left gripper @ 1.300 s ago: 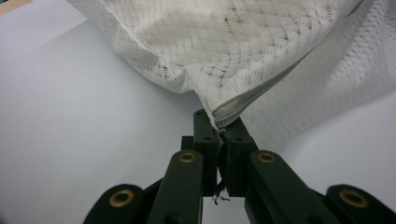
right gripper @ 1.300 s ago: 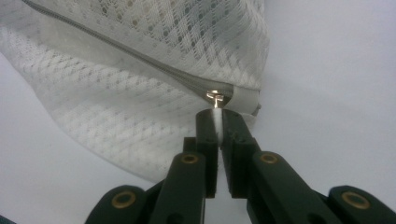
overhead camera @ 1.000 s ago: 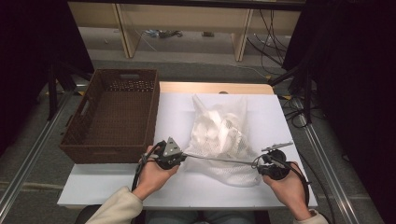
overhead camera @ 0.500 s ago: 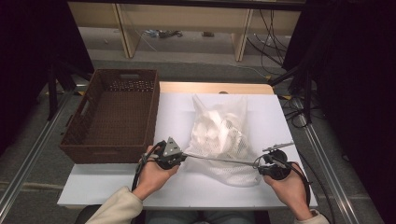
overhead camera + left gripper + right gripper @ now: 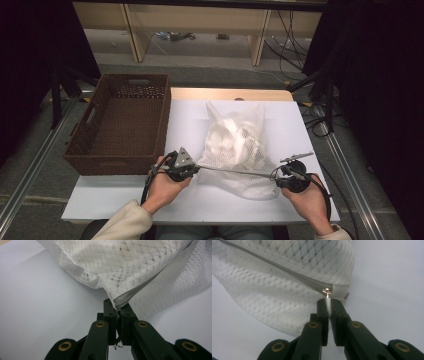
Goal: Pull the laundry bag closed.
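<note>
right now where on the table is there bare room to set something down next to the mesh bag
Bare white table lies right of the mesh bag, out to the right edge, with a narrower strip between bag and brown basket. The basket's inside is empty too. The near edge is crowded: both tools, left and right, clamp the bag's zipper end.

white table [image 5: 300,125] | on it: mesh bag [image 5: 235,145], wicker basket [image 5: 120,125]

The brown basket [image 5: 117,125] walls off the left; white table [image 5: 295,125] right of the mesh bag [image 5: 235,145] lies free.
</note>
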